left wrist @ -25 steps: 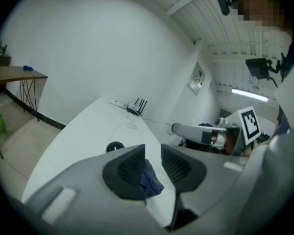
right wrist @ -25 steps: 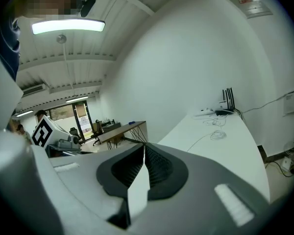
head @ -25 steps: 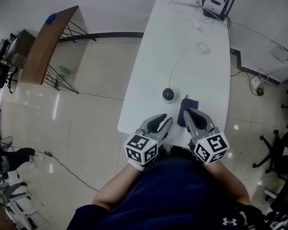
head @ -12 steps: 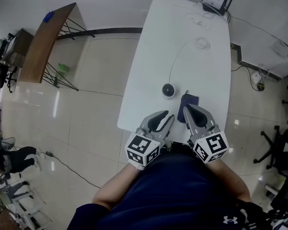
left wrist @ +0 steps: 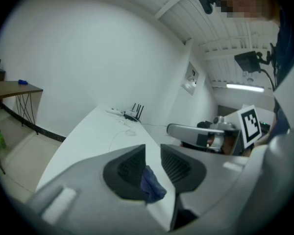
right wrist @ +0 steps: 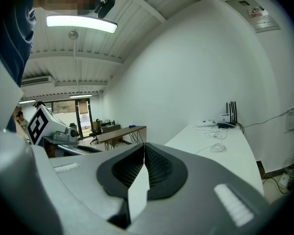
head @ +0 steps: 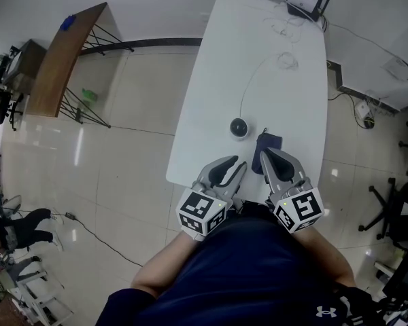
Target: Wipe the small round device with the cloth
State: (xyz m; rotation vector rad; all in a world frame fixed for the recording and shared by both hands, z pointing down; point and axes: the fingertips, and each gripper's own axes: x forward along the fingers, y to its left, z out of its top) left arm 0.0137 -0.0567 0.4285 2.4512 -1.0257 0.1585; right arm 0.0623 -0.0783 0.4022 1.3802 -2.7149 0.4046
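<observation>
Cloth (head: 269,143) beside small round device (head: 239,128)

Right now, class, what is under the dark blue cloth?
Only the white table shows around the cloth. Its near end is covered by the right gripper, and anything beneath the fabric cannot be seen.

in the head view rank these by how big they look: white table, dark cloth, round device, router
1. white table, by far the largest.
2 and 3. dark cloth and router: they look about alike, and the router lies farther from the camera, so I won't rank them.
4. small round device, the smallest.
</observation>
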